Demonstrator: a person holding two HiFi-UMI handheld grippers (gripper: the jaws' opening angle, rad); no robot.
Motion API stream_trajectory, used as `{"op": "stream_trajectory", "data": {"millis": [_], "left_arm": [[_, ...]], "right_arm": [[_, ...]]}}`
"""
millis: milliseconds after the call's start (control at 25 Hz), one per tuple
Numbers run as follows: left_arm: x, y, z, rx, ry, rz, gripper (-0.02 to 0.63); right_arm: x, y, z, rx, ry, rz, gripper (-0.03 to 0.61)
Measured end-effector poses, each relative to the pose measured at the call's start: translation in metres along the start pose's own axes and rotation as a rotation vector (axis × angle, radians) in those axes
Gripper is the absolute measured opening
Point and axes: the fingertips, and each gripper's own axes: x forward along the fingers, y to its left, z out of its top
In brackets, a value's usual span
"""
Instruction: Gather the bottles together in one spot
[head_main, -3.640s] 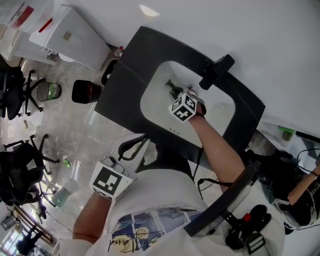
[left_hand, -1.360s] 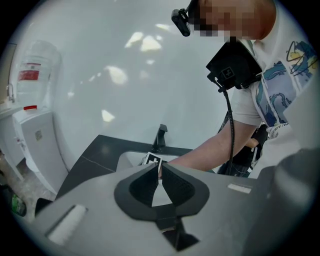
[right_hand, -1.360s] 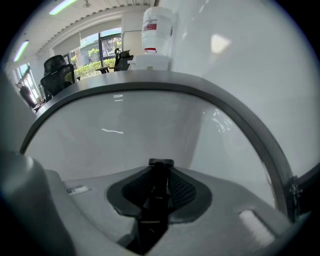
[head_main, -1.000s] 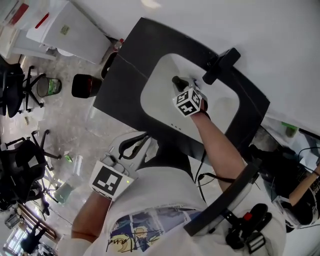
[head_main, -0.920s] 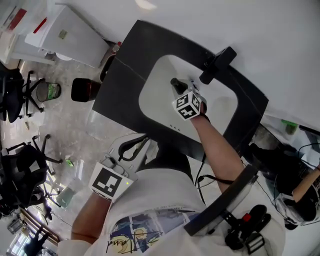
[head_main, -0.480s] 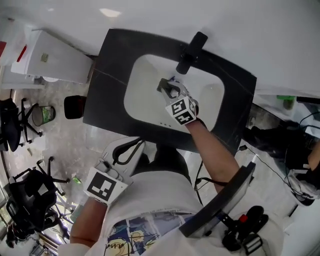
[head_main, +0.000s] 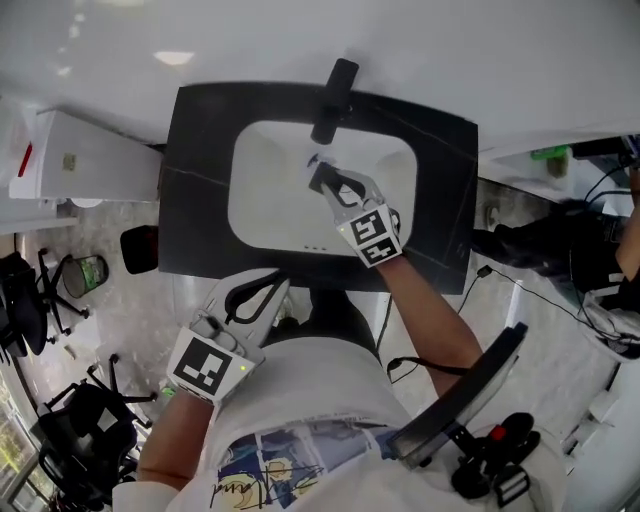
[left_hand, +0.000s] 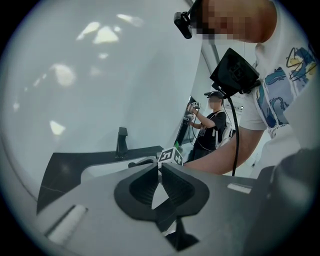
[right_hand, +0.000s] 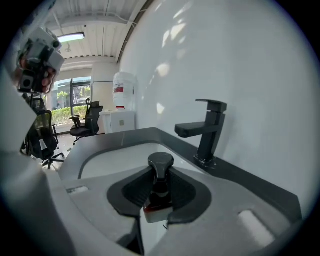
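Bottle (right_hand: 161, 161): glossy black domed cap, dark neck, a red-and-white label lower down. It's pinched between the matte black pads of the right gripper (right_hand: 160, 175), above the smooth white basin (right_hand: 110, 162). A square black faucet (right_hand: 207, 132) stands just beyond. The head view adds the dark slab counter (head_main: 195, 210) framing the basin. The left gripper (head_main: 255, 298) is down by the person's waist. Its own view shows tips together, nothing in them.
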Motion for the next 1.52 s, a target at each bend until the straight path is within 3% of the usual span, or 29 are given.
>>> {"op": "stream_trajectory", "data": {"millis": [360,560,1040,1520], "left_arm": [[0.026,-0.006,0.017,0.039,0.001,-0.081,0.026],[0.04,-0.003,0.025,0.037,0.002,-0.087,0.025],[0.068,0.006,0.032,0.01,0.014,-0.025,0.025],[0.087,0.017,0.036,-0.027,0.032,0.038,0.026]], "right_arm": [[-0.047,-0.053,0.028,-0.006,-0.076,-0.036,0.08],[-0.055,-0.093,0.046,-0.037,-0.113,-0.041,0.08],[-0.029,-0.168,0.058,-0.047,-0.168,0.021,0.078],[0.001,-0.202,0.053,-0.034,-0.195,0.081,0.077]]}}
